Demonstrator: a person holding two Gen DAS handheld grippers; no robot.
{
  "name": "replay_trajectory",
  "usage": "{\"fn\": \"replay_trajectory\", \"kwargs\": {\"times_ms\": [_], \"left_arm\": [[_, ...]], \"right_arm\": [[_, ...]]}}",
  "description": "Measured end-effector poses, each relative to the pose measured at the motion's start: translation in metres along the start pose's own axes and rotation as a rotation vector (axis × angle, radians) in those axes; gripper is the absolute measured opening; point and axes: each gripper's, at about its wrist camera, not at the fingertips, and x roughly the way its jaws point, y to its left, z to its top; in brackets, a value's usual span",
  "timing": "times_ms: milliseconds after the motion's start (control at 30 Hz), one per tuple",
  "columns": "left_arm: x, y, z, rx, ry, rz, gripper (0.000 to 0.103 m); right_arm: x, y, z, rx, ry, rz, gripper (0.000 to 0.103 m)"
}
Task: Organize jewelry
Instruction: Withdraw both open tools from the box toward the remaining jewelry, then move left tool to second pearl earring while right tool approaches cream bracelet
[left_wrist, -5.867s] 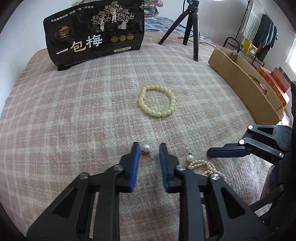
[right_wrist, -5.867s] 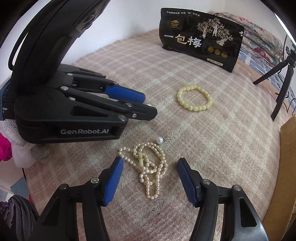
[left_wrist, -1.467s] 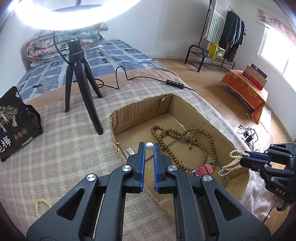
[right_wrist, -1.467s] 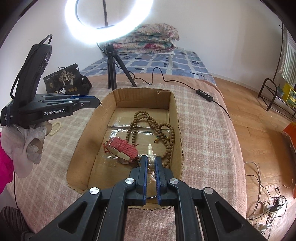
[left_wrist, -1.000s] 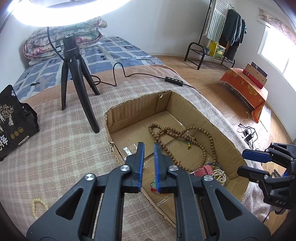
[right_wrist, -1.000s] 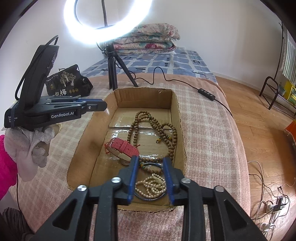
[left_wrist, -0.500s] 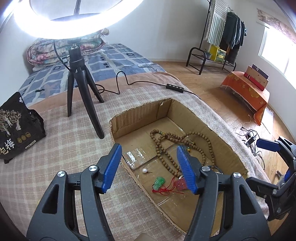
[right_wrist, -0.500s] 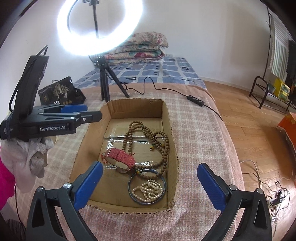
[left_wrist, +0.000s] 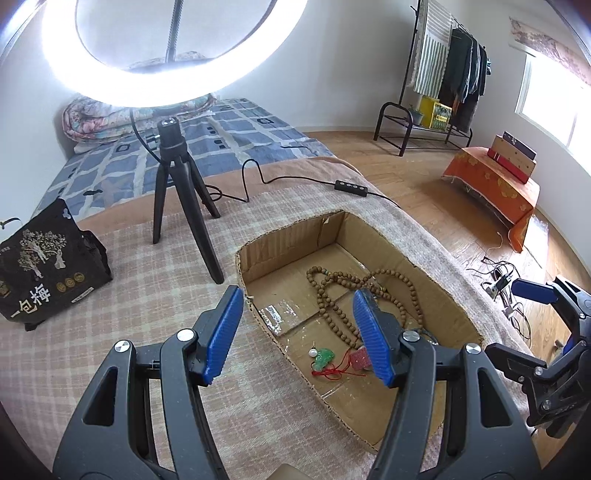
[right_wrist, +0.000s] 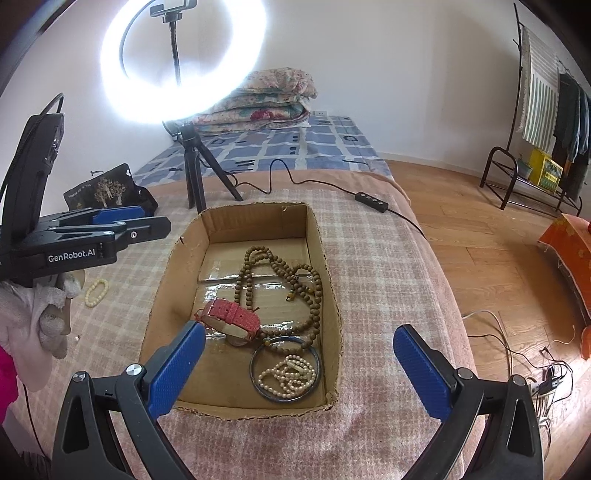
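Observation:
A cardboard box (left_wrist: 291, 236) (right_wrist: 255, 218) sits on the checked blanket. In it lie a brown bead necklace (right_wrist: 280, 277) (left_wrist: 332, 291), a red watch (right_wrist: 232, 314), a blue bangle (right_wrist: 284, 369) with the pearl necklace (right_wrist: 288, 373) inside it, a green pendant on red cord (left_wrist: 325, 356) and a pearl earring (left_wrist: 313, 352). My left gripper (left_wrist: 297, 332) is open and empty above the box's near wall. My right gripper (right_wrist: 299, 373) is wide open and empty above the box's near end. A yellow bead bracelet (right_wrist: 96, 291) lies on the blanket left of the box.
A black tripod (left_wrist: 181, 206) with a ring light stands behind the box. A black snack bag (left_wrist: 48, 266) stands at the left. A cable with a switch (left_wrist: 351, 187) crosses the blanket's far edge. The blanket drops off to the wooden floor on the right.
Both grippers carried jewelry from the blanket to the box, opened and dropped it in. In the last half second both have risen slightly, jaws open.

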Motion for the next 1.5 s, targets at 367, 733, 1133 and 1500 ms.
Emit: {"fn": "replay_trajectory", "kwargs": {"times_ms": [367,733,1133,1500], "left_arm": [[-0.038,0.012,-0.002,0.014,-0.026,0.035,0.064],[-0.09,0.041,-0.008,0.005,-0.057,0.08,0.064],[-0.157,0.11,-0.046,-0.019,-0.082,0.208,0.064],[-0.18,0.166,-0.118,-0.094,-0.023,0.231,0.064]], "right_arm": [[-0.021,0.021,0.0,0.012,-0.018,0.012,0.103],[-0.036,0.045,0.003,0.006,-0.009,0.059,0.103],[-0.046,0.084,0.006,-0.045,-0.017,0.122,0.103],[-0.024,0.13,0.009,-0.121,0.014,0.19,0.101]]}}
